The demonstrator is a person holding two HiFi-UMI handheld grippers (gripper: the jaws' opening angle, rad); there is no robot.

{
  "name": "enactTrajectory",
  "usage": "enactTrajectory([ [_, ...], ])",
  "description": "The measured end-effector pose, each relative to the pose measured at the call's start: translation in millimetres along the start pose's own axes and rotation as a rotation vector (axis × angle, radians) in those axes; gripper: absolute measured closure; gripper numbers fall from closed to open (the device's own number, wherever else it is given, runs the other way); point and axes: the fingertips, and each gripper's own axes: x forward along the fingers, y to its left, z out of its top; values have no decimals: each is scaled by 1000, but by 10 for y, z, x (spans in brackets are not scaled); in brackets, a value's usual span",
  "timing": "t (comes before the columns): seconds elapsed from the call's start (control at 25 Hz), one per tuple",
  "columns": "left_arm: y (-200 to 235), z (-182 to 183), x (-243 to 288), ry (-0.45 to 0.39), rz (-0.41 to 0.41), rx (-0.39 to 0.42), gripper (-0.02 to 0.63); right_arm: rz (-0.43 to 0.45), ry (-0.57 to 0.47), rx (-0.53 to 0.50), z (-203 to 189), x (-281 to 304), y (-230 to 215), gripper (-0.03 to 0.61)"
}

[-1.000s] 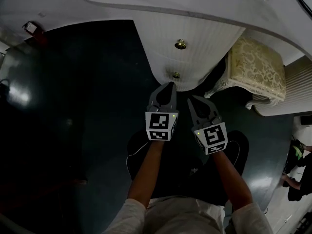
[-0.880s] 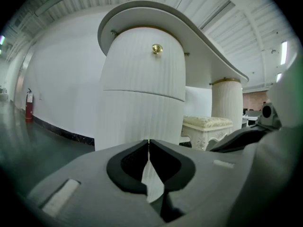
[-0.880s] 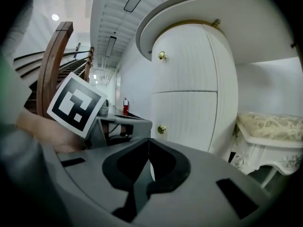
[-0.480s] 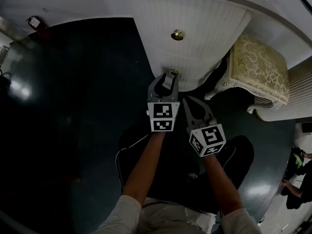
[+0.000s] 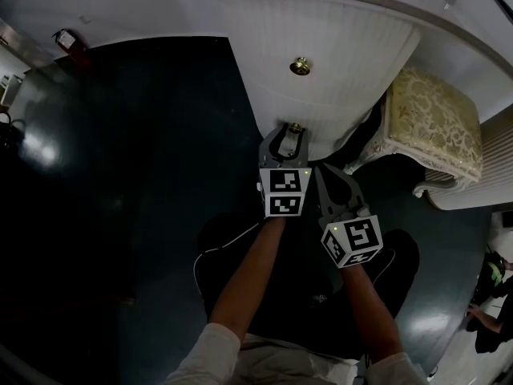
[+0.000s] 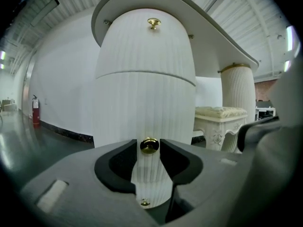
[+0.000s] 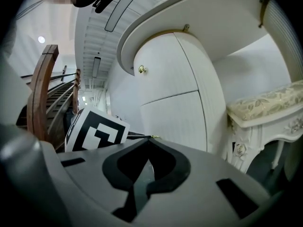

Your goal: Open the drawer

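A white ribbed cabinet [image 5: 329,46] under a curved top carries brass knobs on its drawer fronts. In the head view the upper knob [image 5: 300,66] is free, and the lower knob [image 5: 296,127] sits between the jaws of my left gripper [image 5: 290,132]. In the left gripper view that knob [image 6: 149,146] shows in the gap between the black pads [image 6: 118,167], which are opening and do not press on it. Another small knob [image 6: 145,203] is lower down. My right gripper [image 5: 325,172] hangs just right of the left one, shut and empty, with its tips together [image 7: 149,138].
An ornate cream stool [image 5: 433,123] stands right of the cabinet. A red fire extinguisher [image 5: 66,40] stands by the far wall at the left. The floor [image 5: 120,175] is dark and glossy. A wooden stair rail [image 7: 42,89] is off to the left.
My left gripper went from shut to open and moved in until the lower knob sits between its jaws. The right gripper stayed beside it, rolling a little.
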Motion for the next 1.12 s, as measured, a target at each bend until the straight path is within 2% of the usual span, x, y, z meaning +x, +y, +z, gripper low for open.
enactTrajectory([
  [0.24,13,-15,21,7,27,-19,486,-18,54,-25,-206,-107,-87,563],
  [0.52,4,-18,5,-8,60,-2,497,-29,55,-29,-220,-173,-161,563],
  [1.12,-5,-30,-46,-6,41,-30,506,-54,60,-11,-285,-277,-268,563],
])
